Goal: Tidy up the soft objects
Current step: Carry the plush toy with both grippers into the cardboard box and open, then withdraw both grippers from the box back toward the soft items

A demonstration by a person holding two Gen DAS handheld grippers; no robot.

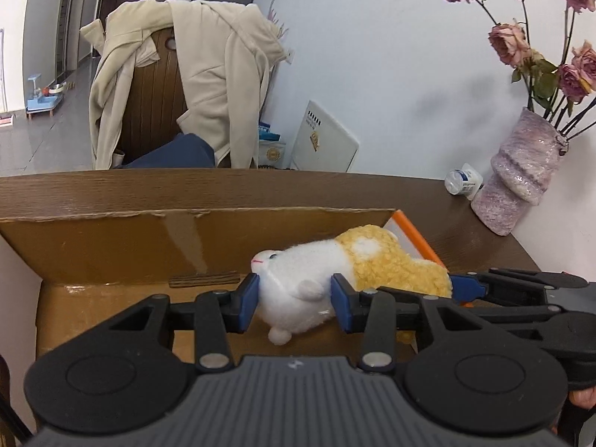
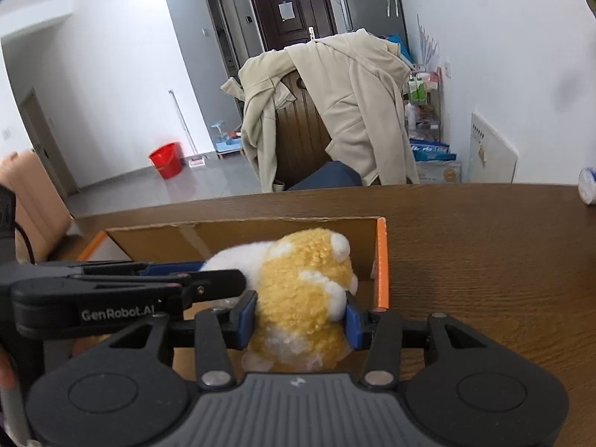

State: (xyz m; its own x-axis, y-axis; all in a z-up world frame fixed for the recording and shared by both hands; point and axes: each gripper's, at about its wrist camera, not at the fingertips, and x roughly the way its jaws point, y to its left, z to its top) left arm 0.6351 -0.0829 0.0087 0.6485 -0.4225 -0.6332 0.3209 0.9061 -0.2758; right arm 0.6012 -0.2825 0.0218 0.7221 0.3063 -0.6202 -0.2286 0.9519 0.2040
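A yellow and white plush hamster point(image 1: 335, 264) lies on its side over an open cardboard box point(image 1: 111, 238) with an orange rim, on a brown wooden table point(image 1: 484, 231). My left gripper point(image 1: 294, 300) is shut on the plush's white head end. My right gripper point(image 2: 300, 314) is shut on the plush's point(image 2: 305, 290) yellow body end. The right gripper reaches in from the right side of the left wrist view point(image 1: 521, 290). The left gripper crosses the left side of the right wrist view point(image 2: 111, 290). The box point(image 2: 380, 260) interior below the plush is mostly hidden.
A purple vase point(image 1: 521, 178) with dried roses stands at the table's far right by the wall, with a small white bottle point(image 1: 463, 182) lying beside it. A chair point(image 2: 309, 138) draped with a beige coat stands behind the table. A red bucket point(image 2: 166, 159) sits on the floor.
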